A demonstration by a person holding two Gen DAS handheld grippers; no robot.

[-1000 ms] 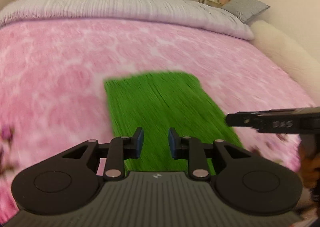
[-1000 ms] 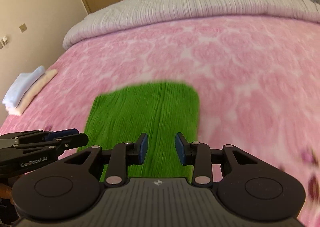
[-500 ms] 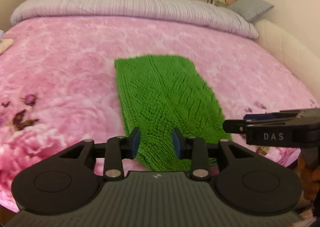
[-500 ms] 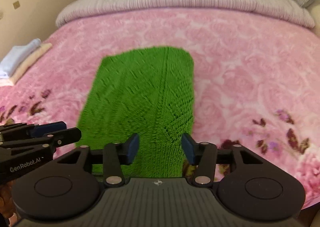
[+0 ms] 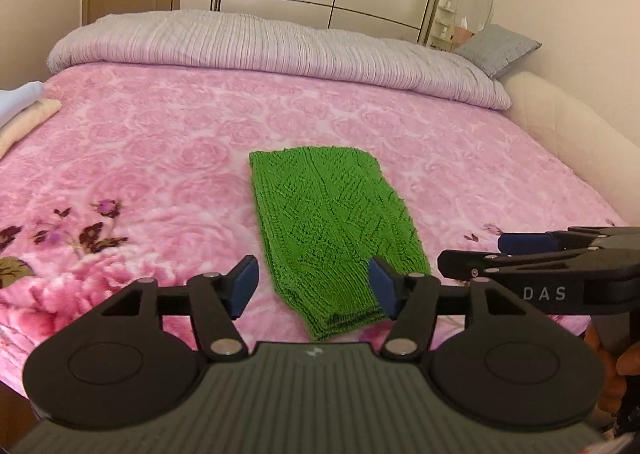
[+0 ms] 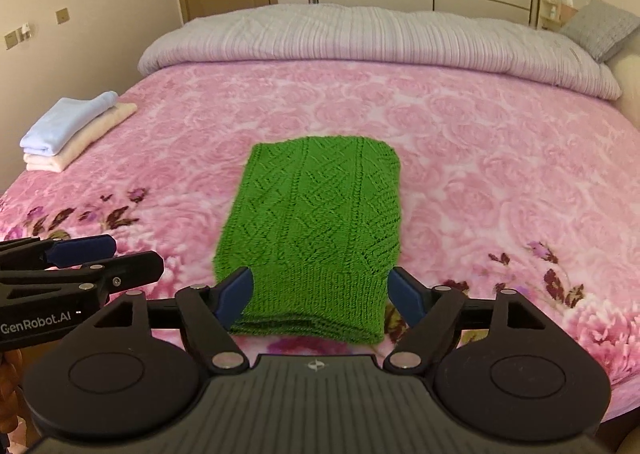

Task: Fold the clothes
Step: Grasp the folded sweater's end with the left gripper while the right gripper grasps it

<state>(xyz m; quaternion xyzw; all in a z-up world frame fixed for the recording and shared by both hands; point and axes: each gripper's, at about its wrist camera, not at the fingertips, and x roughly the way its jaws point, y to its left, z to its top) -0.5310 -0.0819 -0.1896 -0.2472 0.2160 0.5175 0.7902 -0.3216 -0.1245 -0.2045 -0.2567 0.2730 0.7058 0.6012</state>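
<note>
Left wrist view is showing the left claw (image 5: 312,286) gaping wide, gripping nothing; the folded green knit sweater (image 5: 332,225) is lying flat on the pink floral blanket (image 5: 140,157); the right claw (image 6: 320,296) is likewise spreading wide and empty above the sweater's near hem.

Left gripper (image 5: 313,286): black ribbed body, round side discs, silver pivot screws, blue pads (image 5: 245,281). Right gripper (image 6: 321,292): same build, white "DAS" side lettering.
</note>
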